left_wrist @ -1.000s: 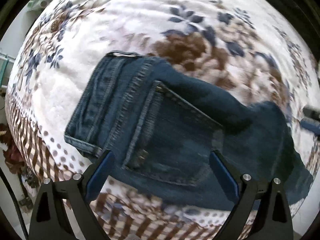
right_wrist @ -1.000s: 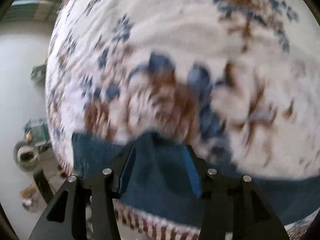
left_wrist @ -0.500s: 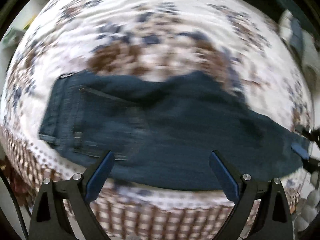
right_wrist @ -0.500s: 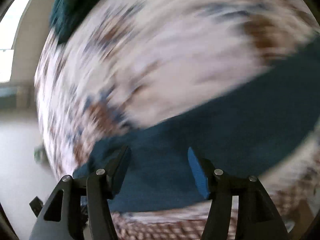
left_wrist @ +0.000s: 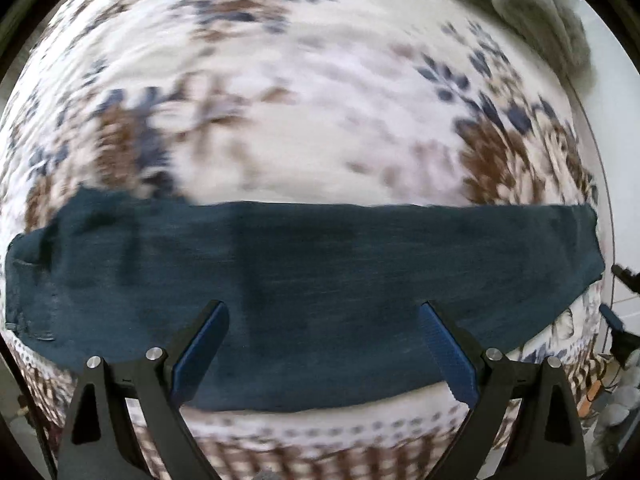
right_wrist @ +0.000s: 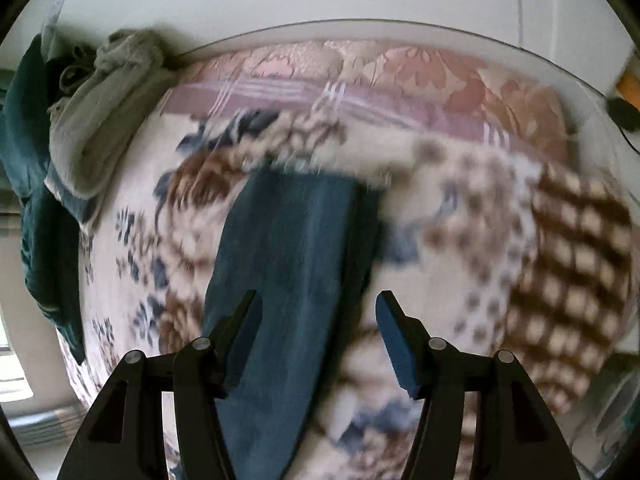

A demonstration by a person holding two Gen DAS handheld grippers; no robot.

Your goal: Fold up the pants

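Dark blue jeans (left_wrist: 304, 280) lie flat in a long band across a floral fleece blanket (left_wrist: 304, 112), waist end at the left, leg hem at the right. My left gripper (left_wrist: 322, 330) is open and empty, hovering above the middle of the jeans. In the right wrist view the leg end of the jeans (right_wrist: 292, 256) runs away from me to its hem. My right gripper (right_wrist: 318, 320) is open and empty, above the leg's right edge. The other gripper shows at the far right edge of the left wrist view (left_wrist: 618, 320).
A grey garment (right_wrist: 100, 108) and a dark teal cloth (right_wrist: 28, 184) lie heaped at the blanket's far left corner. A pink patterned bedcover (right_wrist: 400, 80) lies beyond the blanket, against a white wall. Clutter sits on the floor at the lower right (left_wrist: 612, 400).
Both grippers have swung right along the jeans. The left view went from the back pocket to the whole length. The right view turned from the blanket toward the leg hem and wall.
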